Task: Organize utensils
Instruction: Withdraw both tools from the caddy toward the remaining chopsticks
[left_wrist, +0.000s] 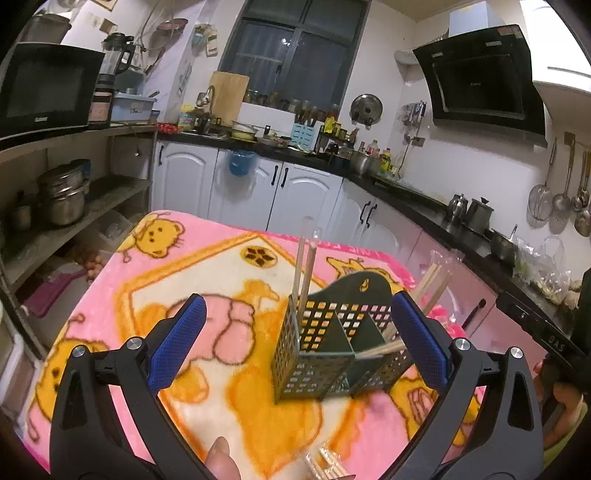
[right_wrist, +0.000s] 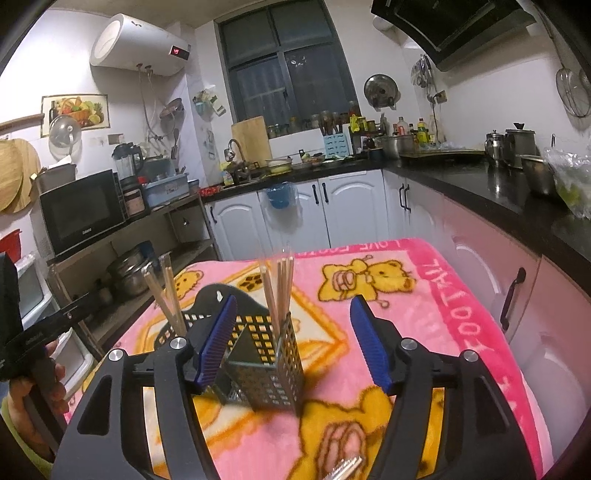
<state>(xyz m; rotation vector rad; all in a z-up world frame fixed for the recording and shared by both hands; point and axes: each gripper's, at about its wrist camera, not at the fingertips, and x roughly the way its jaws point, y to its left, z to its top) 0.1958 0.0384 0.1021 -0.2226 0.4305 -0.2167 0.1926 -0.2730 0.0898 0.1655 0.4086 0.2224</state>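
A dark perforated utensil caddy (left_wrist: 334, 352) with several compartments stands on the pink cartoon blanket (left_wrist: 207, 266). Wrapped wooden chopsticks (left_wrist: 304, 273) stand in its left compartment and more chopsticks (left_wrist: 432, 286) lean in its right one. My left gripper (left_wrist: 301, 336) is open and empty, its blue pads on either side of the caddy. In the right wrist view the caddy (right_wrist: 264, 363) holds chopsticks (right_wrist: 280, 291), with another pair (right_wrist: 166, 299) at the left. My right gripper (right_wrist: 293, 341) is open and empty around the caddy. Loose wrapped chopsticks (left_wrist: 328, 466) lie near the front edge.
A metal utensil (right_wrist: 345, 466) lies on the blanket (right_wrist: 424, 295) at the front. White cabinets (left_wrist: 295, 192) and a black counter (left_wrist: 424, 199) run behind and to the right. A shelf with pots (left_wrist: 64, 199) and a microwave (left_wrist: 44, 88) stands left.
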